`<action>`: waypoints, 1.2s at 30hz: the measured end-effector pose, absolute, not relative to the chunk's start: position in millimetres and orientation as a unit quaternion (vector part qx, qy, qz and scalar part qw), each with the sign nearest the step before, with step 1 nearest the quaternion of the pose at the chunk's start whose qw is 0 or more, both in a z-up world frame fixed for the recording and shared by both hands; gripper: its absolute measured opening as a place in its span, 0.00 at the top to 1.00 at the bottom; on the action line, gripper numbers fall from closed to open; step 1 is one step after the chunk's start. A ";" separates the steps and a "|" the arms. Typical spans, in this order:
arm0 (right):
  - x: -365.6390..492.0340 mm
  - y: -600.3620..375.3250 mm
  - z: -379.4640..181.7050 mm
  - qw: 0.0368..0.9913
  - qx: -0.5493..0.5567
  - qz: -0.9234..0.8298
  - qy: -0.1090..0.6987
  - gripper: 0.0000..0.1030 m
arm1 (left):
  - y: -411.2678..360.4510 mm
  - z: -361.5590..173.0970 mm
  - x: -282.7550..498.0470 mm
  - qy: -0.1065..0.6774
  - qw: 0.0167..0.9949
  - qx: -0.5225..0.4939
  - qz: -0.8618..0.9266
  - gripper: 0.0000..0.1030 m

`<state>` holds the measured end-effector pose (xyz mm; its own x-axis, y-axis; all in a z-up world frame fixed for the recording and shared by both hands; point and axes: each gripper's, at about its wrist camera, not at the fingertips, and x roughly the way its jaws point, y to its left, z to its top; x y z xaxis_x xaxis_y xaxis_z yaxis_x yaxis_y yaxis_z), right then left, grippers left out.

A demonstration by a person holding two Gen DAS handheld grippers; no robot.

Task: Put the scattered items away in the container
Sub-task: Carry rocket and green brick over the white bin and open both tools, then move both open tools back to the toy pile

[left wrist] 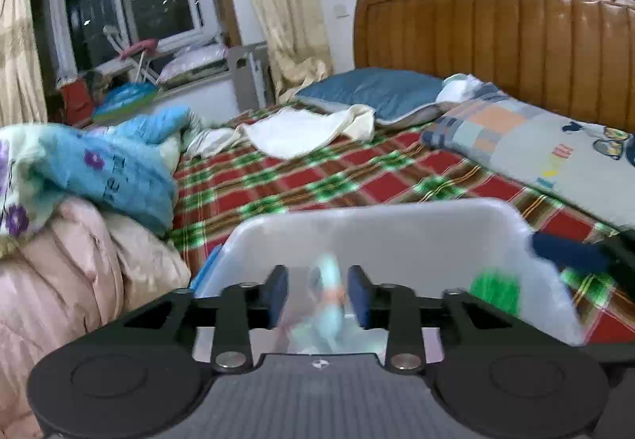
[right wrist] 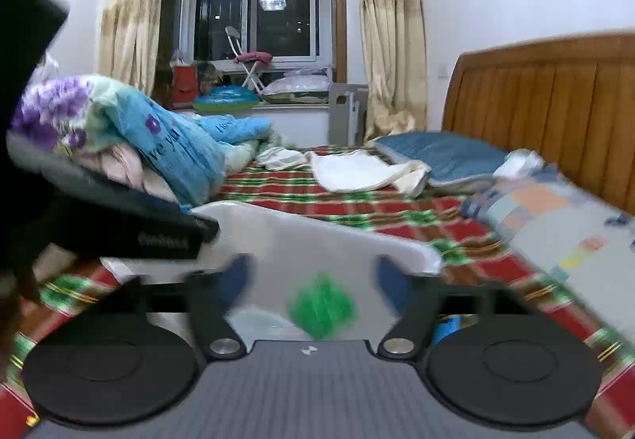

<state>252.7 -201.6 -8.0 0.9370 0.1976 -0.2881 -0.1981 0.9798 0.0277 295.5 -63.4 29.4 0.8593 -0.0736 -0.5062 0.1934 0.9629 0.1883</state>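
a: how were the two tools posed?
b: the left gripper (left wrist: 317,292) hung just over the near rim of the translucent bin (left wrist: 381,224), jaws apart, with a blurred pale-blue item (left wrist: 331,300) between the pads; whether they touched it, i couldn't tell. the right gripper (right wrist: 313,280) faced the bin (right wrist: 317,236) from its near side, jaws spread wide, holding nothing.
a: and the things to tidy?
b: a green item (right wrist: 321,306) showed through the bin wall, the bin resting on the plaid sheet (left wrist: 301,177).
a: any writing?
b: blurred lettering on the blue quilt (right wrist: 178,149), something like "ve yu".
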 end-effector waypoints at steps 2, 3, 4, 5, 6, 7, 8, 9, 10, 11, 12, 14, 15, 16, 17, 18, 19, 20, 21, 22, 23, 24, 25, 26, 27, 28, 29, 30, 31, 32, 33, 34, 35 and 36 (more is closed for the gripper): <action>247.4 -200.3 -10.9 0.986 -0.012 0.094 0.138 0.16 | -61.1 26.5 291.6 0.250 0.958 0.126 -0.062 0.40; 243.7 -199.3 -12.1 0.987 -0.019 0.090 0.134 0.16 | -60.5 26.1 289.7 0.252 0.957 0.126 -0.060 0.37; 238.3 -198.1 -12.5 0.987 -0.021 0.088 0.130 0.16 | -57.7 26.4 285.1 0.254 0.958 0.119 -0.063 0.37; 233.1 -197.7 -10.9 0.987 -0.020 0.090 0.128 0.16 | -55.3 28.5 282.2 0.255 0.958 0.113 -0.067 0.37; 227.8 -197.4 -8.3 0.987 -0.020 0.094 0.126 0.16 | -52.7 30.2 278.2 0.256 0.958 0.108 -0.069 0.36; 219.4 -196.3 -7.3 0.988 -0.023 0.097 0.122 0.16 | -49.6 31.4 272.1 0.257 0.958 0.107 -0.068 0.33; 210.3 -195.5 -5.7 0.988 -0.027 0.098 0.115 0.15 | -47.2 32.2 266.3 0.257 0.958 0.112 -0.068 0.32; 200.1 -194.7 -4.3 0.988 -0.029 0.102 0.109 0.14 | -45.4 33.2 261.0 0.258 0.957 0.119 -0.066 0.31; 187.7 -193.4 -3.5 0.988 -0.030 0.109 0.105 0.10 | -43.2 33.7 253.1 0.260 0.956 0.124 -0.060 0.31; 177.8 -192.2 -2.2 0.987 -0.029 0.119 0.103 0.07 | -39.7 33.3 241.9 0.260 0.955 0.129 -0.055 0.31; 170.2 -190.7 -1.5 0.986 -0.026 0.130 0.102 0.05 | -35.1 31.8 230.1 0.261 0.955 0.132 -0.057 0.28; 148.8 -184.0 -6.5 0.981 -0.032 0.160 0.104 0.00 | -24.3 26.1 205.4 0.262 0.954 0.134 -0.063 0.27; 140.8 -180.3 -10.5 0.979 -0.039 0.171 0.106 0.00 | -18.0 21.2 194.3 0.265 0.953 0.134 -0.062 0.26; 133.2 -176.6 -16.0 0.976 -0.047 0.182 0.107 0.00 | -11.7 14.5 183.6 0.271 0.951 0.136 -0.059 0.26; 127.0 -172.5 -22.5 0.973 -0.054 0.196 0.111 0.00 | -5.3 6.8 174.7 0.281 0.948 0.137 -0.053 0.26; 122.7 -167.5 -29.2 0.969 -0.058 0.207 0.120 0.00 | 1.7 -2.4 165.6 0.294 0.945 0.133 -0.049 0.26; 120.3 -161.8 -36.1 0.966 -0.062 0.212 0.134 0.00 | 8.4 -9.4 159.1 0.306 0.942 0.127 -0.050 0.26; 118.0 -156.4 -43.7 0.962 -0.066 0.216 0.151 0.00 | 15.9 -17.6 152.3 0.320 0.938 0.119 -0.052 0.26; 115.6 -152.4 -50.6 0.959 -0.068 0.220 0.164 0.00 | 21.9 -26.9 144.6 0.333 0.935 0.111 -0.050 0.26; 113.4 -148.6 -57.2 0.957 -0.070 0.225 0.171 0.00 | 27.1 -37.4 136.5 0.343 0.932 0.106 -0.043 0.26; 111.4 -144.3 -63.8 0.954 -0.076 0.228 0.176 0.00 | 30.1 -46.9 129.2 0.350 0.930 0.103 -0.038 0.26; 110.0 -139.4 -70.1 0.953 -0.087 0.227 0.183 0.01 | 31.5 -56.2 122.5 0.357 0.928 0.102 -0.036 0.26; 109.5 -135.2 -75.5 0.952 -0.103 0.220 0.190 0.04 | 31.5 -64.1 116.8 0.361 0.927 0.100 -0.033 0.26; 108.7 -132.5 -81.0 0.951 -0.117 0.213 0.193 0.09 | 30.7 -69.0 110.9 0.358 0.928 0.098 -0.031 0.26; 108.2 -132.7 -85.5 0.950 -0.124 0.212 0.195 0.11 | 29.0 -72.0 105.7 0.353 0.930 0.098 -0.029 0.29; 109.6 -134.8 -88.7 0.949 -0.125 0.212 0.199 0.13 | 26.4 -74.1 103.0 0.350 0.931 0.099 -0.026 0.29; 111.2 -138.1 -91.3 0.948 -0.121 0.211 0.205 0.13 | 25.3 -75.2 102.8 0.349 0.932 0.097 -0.024 0.29; 113.4 -141.3 -93.0 0.948 -0.114 0.208 0.212 0.14 | 25.3 -75.1 101.8 0.349 0.933 0.091 -0.023 0.29; 116.6 -145.8 -93.1 0.949 -0.105 0.205 0.217 0.14 | 25.6 -74.3 100.2 0.347 0.934 0.084 -0.019 0.29; 118.0 -151.3 -93.4 0.950 -0.094 0.201 0.222 0.14 | 26.0 -74.1 97.0 0.344 0.935 0.078 -0.014 0.29; 118.3 -156.2 -93.5 0.951 -0.083 0.196 0.224 0.14 | 27.0 -74.1 93.3 0.342 0.937 0.069 -0.010 0.29; 120.2 -161.8 -92.3 0.953 -0.071 0.192 0.225 0.14 | 30.4 -72.2 88.0 0.338 0.940 0.055 -0.010 0.29; 121.9 -166.9 -91.9 0.954 -0.057 0.186 0.226 0.14 | 33.7 -70.5 81.8 0.333 0.942 0.043 -0.011 0.29; 123.9 -171.6 -92.0 0.956 -0.041 0.182 0.228 0.14 | 36.3 -69.8 75.7 0.326 0.945 0.034 -0.008 0.29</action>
<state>123.9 -171.6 -92.0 0.8299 0.3293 -0.4503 -0.3669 0.9303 0.0040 75.7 36.3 -69.8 0.7870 0.0064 -0.6170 0.0382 0.9975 0.0591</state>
